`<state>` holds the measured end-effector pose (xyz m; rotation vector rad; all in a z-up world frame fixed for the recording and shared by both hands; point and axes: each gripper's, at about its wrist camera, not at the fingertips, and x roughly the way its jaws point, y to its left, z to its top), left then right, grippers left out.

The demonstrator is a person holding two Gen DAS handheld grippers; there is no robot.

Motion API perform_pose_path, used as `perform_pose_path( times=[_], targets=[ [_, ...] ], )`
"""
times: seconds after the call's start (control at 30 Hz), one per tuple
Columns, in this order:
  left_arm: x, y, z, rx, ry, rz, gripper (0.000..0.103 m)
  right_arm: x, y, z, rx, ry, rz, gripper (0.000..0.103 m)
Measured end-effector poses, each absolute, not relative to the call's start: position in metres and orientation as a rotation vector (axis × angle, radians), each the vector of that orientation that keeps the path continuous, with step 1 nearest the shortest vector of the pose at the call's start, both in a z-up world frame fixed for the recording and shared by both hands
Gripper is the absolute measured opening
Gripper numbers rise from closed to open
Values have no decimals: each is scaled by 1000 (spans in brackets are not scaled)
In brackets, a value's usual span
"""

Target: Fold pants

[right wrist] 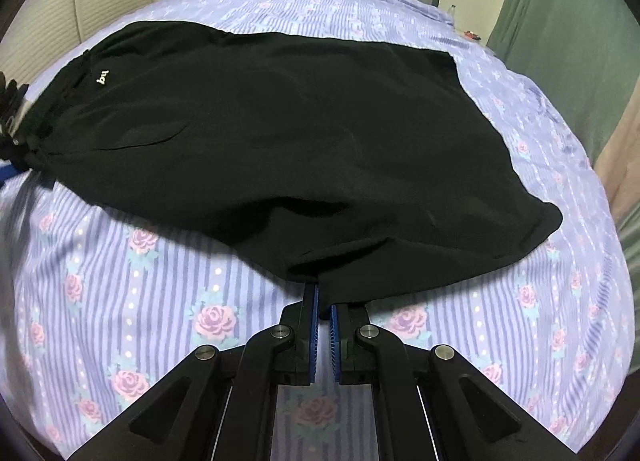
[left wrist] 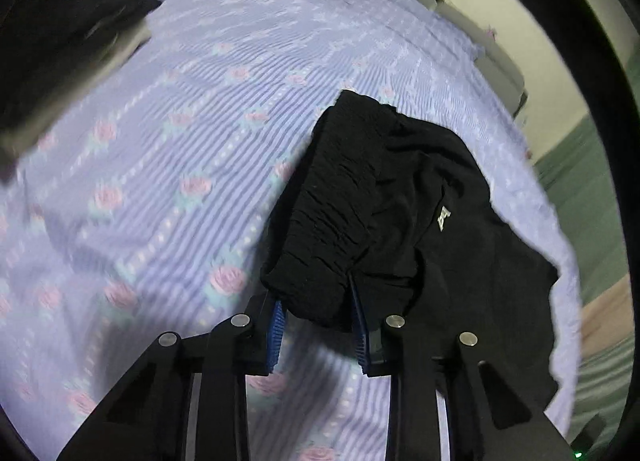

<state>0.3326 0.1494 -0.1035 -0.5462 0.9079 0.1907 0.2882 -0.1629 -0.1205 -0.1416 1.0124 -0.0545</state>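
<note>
Two grips on one garment. Left wrist view: left gripper at lower centre, blue pads either side of the bunched elastic waistband of the black pants; the jaws stand fairly wide around a thick wad and pad contact looks light, so this hold is doubtful. Risk: waistband slips out when tension comes on. Pants lie on the striped rose bedspread, right of centre. Right wrist view: right gripper at lower centre, clenched on the near hem edge of the pants, which spread across the upper middle of the frame. Risk: the thin pinch tears free, or one side lifts first and the fold goes skewed. Bedspread may drag.
</note>
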Motion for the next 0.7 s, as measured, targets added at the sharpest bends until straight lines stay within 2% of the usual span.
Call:
perform_pose_path(
  times=[0.13, 0.17, 0.23, 0.27, 0.3, 0.33, 0.37, 0.4, 0.43, 0.47, 0.5, 0.7],
  targets=[
    [340, 144, -116, -488, 945, 191, 32, 290, -168, -122, -124, 1017, -53, 5],
    [341, 142, -118, -473, 943, 187, 36, 289, -168, -122, -132, 1017, -54, 5],
    [342, 139, -117, -410, 958, 213, 54, 288, -167, -122, -145, 1016, -55, 5],
    [340, 138, -114, -373, 960, 242, 73, 288, -166, -122, -144, 1015, -59, 5],
    [338, 137, -111, -324, 953, 282, 85, 287, -167, -123, -139, 1015, -64, 6],
    [334, 134, -107, -276, 940, 305, 88, 285, -169, -122, -131, 1013, -73, 8],
    [329, 132, -103, -244, 929, 305, 89, 280, -168, -122, -133, 1013, -91, 18],
    [325, 130, -99, -220, 922, 304, 89, 276, -170, -120, -139, 1007, -117, 35],
    [319, 127, -95, -187, 918, 320, 89, 270, -171, -117, -144, 985, -145, 43],
    [312, 123, -89, -145, 899, 342, 89, 262, -173, -112, -145, 956, -169, 56],
    [305, 119, -83, -110, 874, 349, 89, 252, -175, -106, -142, 919, -189, 60],
    [264, 95, -53, -52, 774, 273, 91, 223, -201, -81, -44, 814, -177, 60]
  ],
)
